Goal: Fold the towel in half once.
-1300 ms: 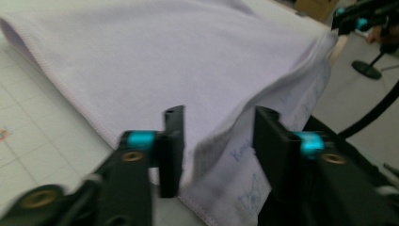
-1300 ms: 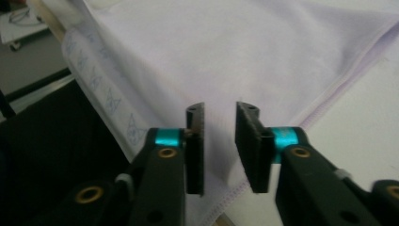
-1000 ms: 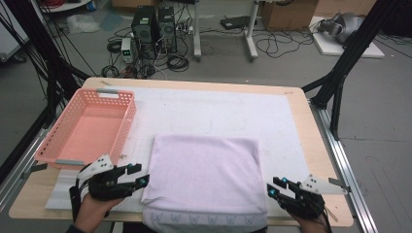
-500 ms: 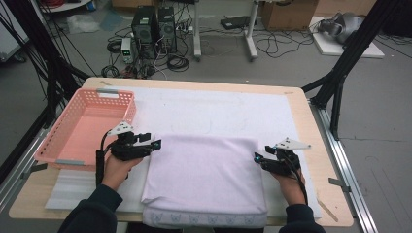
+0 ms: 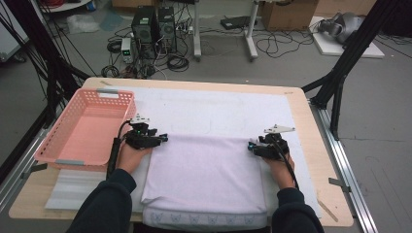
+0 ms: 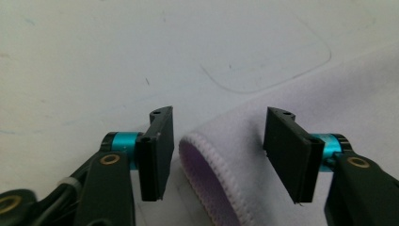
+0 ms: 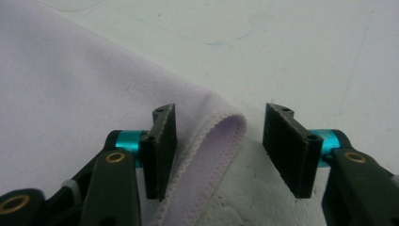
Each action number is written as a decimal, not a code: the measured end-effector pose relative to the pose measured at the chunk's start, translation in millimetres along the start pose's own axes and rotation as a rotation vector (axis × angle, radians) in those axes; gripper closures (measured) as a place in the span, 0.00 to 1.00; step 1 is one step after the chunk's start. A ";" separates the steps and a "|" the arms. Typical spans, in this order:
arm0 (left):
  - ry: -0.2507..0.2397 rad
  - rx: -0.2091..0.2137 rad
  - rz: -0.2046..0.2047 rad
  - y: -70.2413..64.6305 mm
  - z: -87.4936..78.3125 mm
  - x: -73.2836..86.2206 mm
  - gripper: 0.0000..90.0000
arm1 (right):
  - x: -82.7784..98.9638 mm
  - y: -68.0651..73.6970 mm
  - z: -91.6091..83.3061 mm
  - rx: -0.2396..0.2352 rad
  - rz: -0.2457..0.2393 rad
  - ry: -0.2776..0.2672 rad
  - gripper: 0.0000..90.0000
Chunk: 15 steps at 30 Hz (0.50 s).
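A lilac towel (image 5: 206, 177) lies folded on the white mat, with a butterfly border at its near edge. My left gripper (image 5: 163, 139) rests at the towel's far left corner and my right gripper (image 5: 251, 145) at its far right corner. In the left gripper view the stitched corner fold (image 6: 221, 160) sits between the jaws of the left gripper (image 6: 219, 115), with gaps on both sides. In the right gripper view the corner fold (image 7: 221, 136) lies between the jaws of the right gripper (image 7: 220, 113), and the right pad stands clear of it. Both pairs of jaws have just been closing.
An empty pink basket (image 5: 85, 128) stands at the table's left, close to my left hand. The white mat (image 5: 204, 104) covers most of the wooden table (image 5: 316, 145). A white foam sheet (image 5: 73, 187) lies at the front left. Black frame legs (image 5: 340, 82) stand at the right.
Both hands have moved away from the person, from the towel's near corners along its sides to its far corners. The towel lies as before.
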<state>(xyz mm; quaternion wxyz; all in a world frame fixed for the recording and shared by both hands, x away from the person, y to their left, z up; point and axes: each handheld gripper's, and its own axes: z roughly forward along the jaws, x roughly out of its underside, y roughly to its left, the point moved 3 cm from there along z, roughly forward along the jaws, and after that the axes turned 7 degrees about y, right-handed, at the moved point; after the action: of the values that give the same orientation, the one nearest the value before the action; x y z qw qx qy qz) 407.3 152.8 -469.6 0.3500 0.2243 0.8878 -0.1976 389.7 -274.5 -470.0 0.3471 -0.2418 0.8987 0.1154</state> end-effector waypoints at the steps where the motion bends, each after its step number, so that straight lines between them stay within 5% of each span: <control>1: 0.005 -0.027 0.024 -0.7 -0.2 0.0 0.54 | 0.3 0.9 -0.6 -0.024 0.000 0.004 0.61; 3: 0.008 -0.046 0.044 0.9 -1.4 0.4 0.65 | 0.3 2.4 -0.9 -0.038 -0.008 0.007 0.71; 5: 0.013 0.008 0.019 1.4 -2.1 1.2 0.89 | 0.0 4.5 -1.0 -0.071 -0.010 0.010 0.88; 6: 0.017 0.003 0.039 0.6 -2.5 1.1 0.92 | -0.3 5.9 -1.1 -0.089 0.009 0.016 0.93; 11: -0.027 -0.006 0.008 2.4 -3.7 -2.8 0.95 | -3.6 2.9 -2.9 -0.079 -0.051 0.028 0.95; 15: -0.040 -0.016 -0.008 6.7 -2.2 -12.2 0.95 | -11.3 -3.1 -4.2 -0.043 -0.069 -0.019 0.95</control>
<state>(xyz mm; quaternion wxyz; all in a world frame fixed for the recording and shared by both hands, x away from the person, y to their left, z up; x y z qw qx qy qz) 417.8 156.3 -460.8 0.3687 0.2138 0.8831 -0.1963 396.1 -274.7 -459.4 0.3543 -0.2790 0.8838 0.1248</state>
